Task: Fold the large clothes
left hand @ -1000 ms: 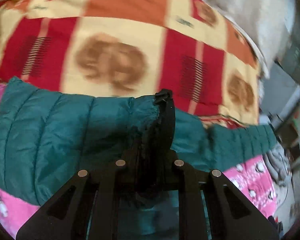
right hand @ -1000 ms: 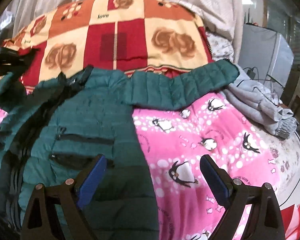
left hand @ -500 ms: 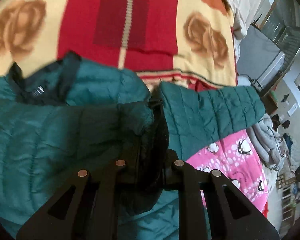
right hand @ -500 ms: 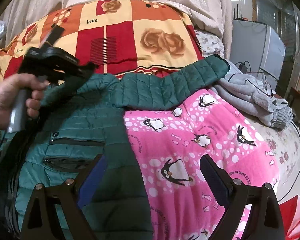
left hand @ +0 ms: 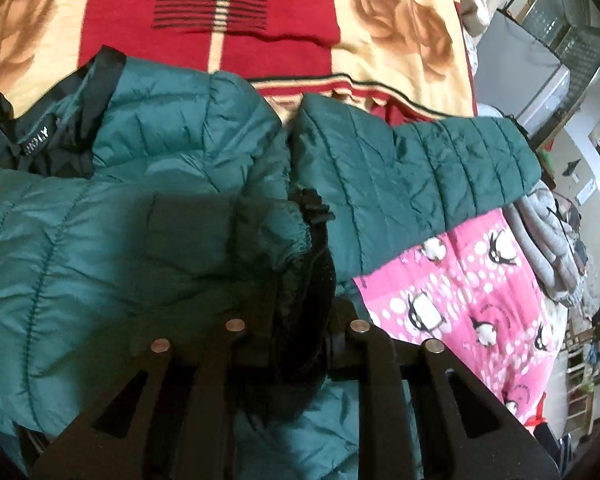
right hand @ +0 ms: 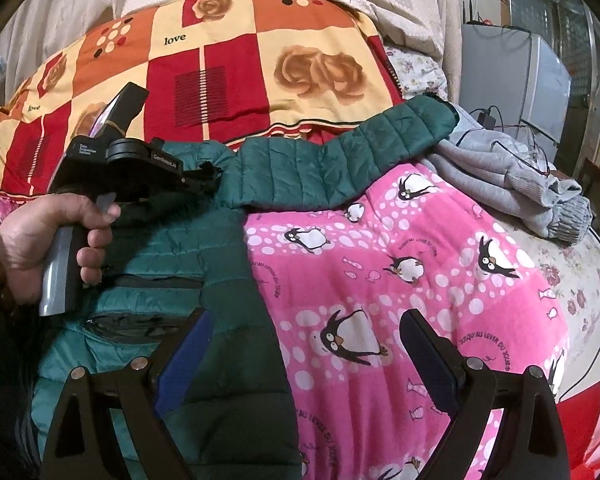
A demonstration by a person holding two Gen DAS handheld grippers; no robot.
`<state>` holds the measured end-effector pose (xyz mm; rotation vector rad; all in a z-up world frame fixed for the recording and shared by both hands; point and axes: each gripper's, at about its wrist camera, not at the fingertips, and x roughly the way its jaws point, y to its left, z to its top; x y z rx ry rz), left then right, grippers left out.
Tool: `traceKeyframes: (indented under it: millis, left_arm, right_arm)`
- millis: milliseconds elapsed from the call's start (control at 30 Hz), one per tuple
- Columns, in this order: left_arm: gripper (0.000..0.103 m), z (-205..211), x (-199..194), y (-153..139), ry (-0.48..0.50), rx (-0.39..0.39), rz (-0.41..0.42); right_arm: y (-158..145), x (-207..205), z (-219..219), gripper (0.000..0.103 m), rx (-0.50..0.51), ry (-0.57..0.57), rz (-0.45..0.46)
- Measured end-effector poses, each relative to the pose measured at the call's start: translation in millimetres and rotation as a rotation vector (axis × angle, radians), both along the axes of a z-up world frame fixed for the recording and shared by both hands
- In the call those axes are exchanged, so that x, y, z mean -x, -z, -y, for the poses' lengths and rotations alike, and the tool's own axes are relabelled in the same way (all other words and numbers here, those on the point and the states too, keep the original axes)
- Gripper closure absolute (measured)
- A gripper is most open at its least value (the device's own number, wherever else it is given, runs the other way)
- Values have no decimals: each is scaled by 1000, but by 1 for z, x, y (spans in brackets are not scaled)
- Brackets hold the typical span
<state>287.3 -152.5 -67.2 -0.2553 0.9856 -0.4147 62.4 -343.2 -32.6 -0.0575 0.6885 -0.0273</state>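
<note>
Now the dark green quilted puffer jacket [right hand: 204, 264] lies on a bed, partly on the pink penguin-print blanket [right hand: 420, 280] and with its collar up against the red, orange and cream patchwork quilt [right hand: 236, 60]. The left gripper [left hand: 312, 224] has the cuff of one sleeve [left hand: 276, 236] pinched between its narrow jaws, which are just beginning to part, the fabric still between them; the sleeve is drawn across the jacket's front, evidently so that it lies inside the body before the sides are folded over. The person's left hand [right hand: 48, 244] wraps the grip of that tool, above the chest of the jacket. The other sleeve [right hand: 352, 160] stretches out straight toward a heap of grey clothing [right hand: 512, 184] at the bed's edge, not yet folded in. The right gripper [right hand: 304, 340] hangs with its jaws wide and nothing between them, over the jacket's side hem where it meets the pink blanket, probably waiting to take that outstretched sleeve or the hem. Whether the pinched cuff already rests on the jacket's front is hard to tell, since the tool's own dark body hides the contact.
</note>
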Motion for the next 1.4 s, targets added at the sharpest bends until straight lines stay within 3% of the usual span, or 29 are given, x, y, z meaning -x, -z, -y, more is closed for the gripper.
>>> traceKeyframes:
  millis: [133,333,433,533,633,733,867,967,1033,1133,1200,1300,1400]
  left_arm:
    - [72,-9,11,-5,8,6,-13]
    - [71,-51,51,-31,14,98,18]
    - [71,-88,71,-42,-48,85,59]
    - [71,-142,85,-48,-195,10,100]
    - [71,-209,94,-45,-449,-94,109]
    - [71,-260,99,-34,-653,-146,86]
    - [71,-294,97,-16,-747,-80,36]
    - [71,-293,95,-13,-777,-159,40]
    - [71,-296,96,-17,-797,-158,63]
    - [71,-293,94,-25,-784,-202,120]
    - [71,-290,87,-23,-757,-218,118]
    - [71,-297,76,-2,-732,-163,12]
    - [70,-304,73,9,-741,-103,-48]
  right_arm:
    - [1,-2,-3,10,22,0,-13]
    - [0,-1,-10,10,76,16,-14]
    - [-1,0,-16,10,112,17,-11]
    - [1,0,-24,10,156,-5,-26]
    - [8,-5,-28,10,154,-30,-98]
    - [10,-6,-30,10,150,-38,-126]
    - [-11,-10,-35,15,91,-90,-81]
    - [-41,-25,-49,15,12,-183,31]
    - [-56,-48,-69,15,-45,-247,69]
    - [-54,-94,-123,18,-100,-419,-42]
    - [-45,-121,-163,21,-83,-485,-48]
    - [-20,-161,-194,27,-188,-584,-174]
    - [18,-190,-196,28,-144,-577,-313]
